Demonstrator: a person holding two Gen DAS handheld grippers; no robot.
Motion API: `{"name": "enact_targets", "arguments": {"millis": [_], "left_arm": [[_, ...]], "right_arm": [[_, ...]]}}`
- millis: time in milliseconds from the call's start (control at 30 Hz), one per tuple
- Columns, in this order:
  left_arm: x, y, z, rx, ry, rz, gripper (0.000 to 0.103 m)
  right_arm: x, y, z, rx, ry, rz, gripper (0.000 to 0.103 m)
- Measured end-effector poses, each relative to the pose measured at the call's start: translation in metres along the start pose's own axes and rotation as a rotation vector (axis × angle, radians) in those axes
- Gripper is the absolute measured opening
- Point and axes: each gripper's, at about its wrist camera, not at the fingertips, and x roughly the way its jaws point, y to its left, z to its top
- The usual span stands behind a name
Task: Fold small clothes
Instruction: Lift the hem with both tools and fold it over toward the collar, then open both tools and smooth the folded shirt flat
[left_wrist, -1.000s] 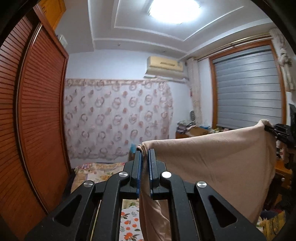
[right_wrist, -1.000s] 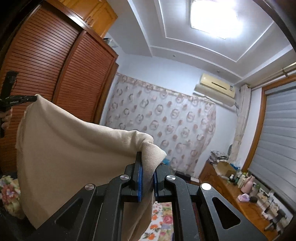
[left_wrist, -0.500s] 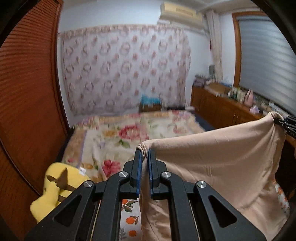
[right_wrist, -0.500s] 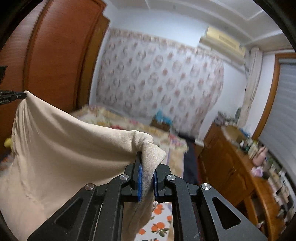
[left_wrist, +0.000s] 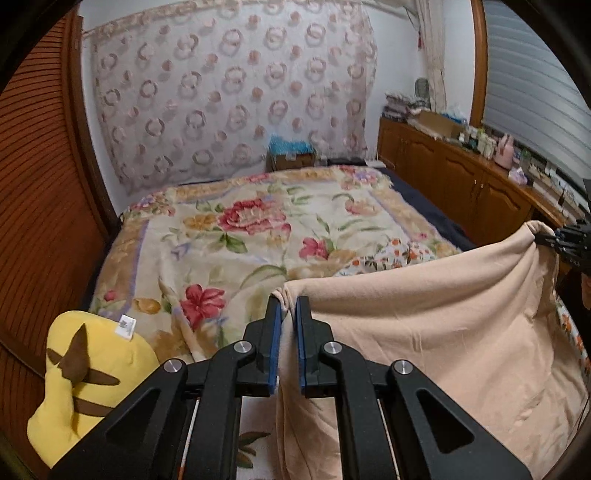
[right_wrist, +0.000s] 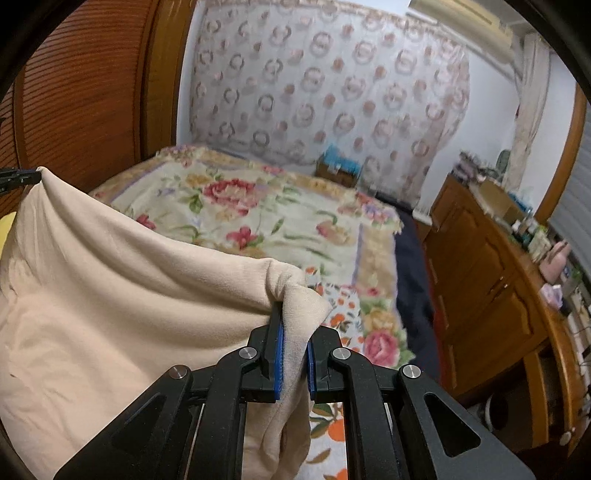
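Note:
A beige garment (left_wrist: 424, 332) hangs stretched between my two grippers above the bed. My left gripper (left_wrist: 288, 306) is shut on its left top corner. My right gripper (right_wrist: 293, 317) is shut on its right top corner, and the cloth (right_wrist: 110, 280) spreads out to the left. The right gripper also shows at the right edge of the left wrist view (left_wrist: 569, 240). The left gripper's tip shows at the left edge of the right wrist view (right_wrist: 18, 177). The garment's lower part hangs out of sight below.
A bed with a floral blanket (left_wrist: 240, 229) lies ahead and below. A yellow plush toy (left_wrist: 85, 376) sits at its near left corner. A wooden wardrobe (left_wrist: 37, 184) stands on the left. A wooden cabinet (left_wrist: 461, 181) with clutter runs along the right.
Both grippers have tilted downward with the garment still held: the views swung from ceiling and wall to the bed. The garment stays stretched between them.

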Motion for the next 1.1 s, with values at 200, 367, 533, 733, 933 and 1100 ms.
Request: {"name": "enact_targets", "arguments": {"millis": [200, 367, 533, 733, 933, 1100], "left_arm": [[0.023, -0.005, -0.002, 0.023, 0.057, -0.014, 0.012], [0.017, -0.004, -0.01, 0.044, 0.061, -0.022, 0.043], [-0.001, -0.009, -0.036, 0.063, 0.096, -0.025, 0.045], [-0.028, -0.016, -0.069, 0.04, 0.118, -0.018, 0.045], [-0.039, -0.026, -0.093, 0.021, 0.159, -0.06, 0.045], [-0.038, -0.028, -0.114, -0.015, 0.198, -0.054, 0.045]], "right_arm": [[0.02, -0.017, 0.004, 0.038, 0.05, 0.028, 0.009], [0.034, -0.021, 0.002, 0.078, 0.101, 0.066, 0.011], [0.018, -0.021, -0.005, 0.079, 0.096, 0.086, 0.034], [-0.03, -0.026, -0.033, 0.142, 0.07, 0.115, 0.043], [-0.07, -0.025, -0.071, 0.187, 0.115, 0.156, 0.043], [-0.09, -0.022, -0.081, 0.221, 0.122, 0.196, 0.043]]}}
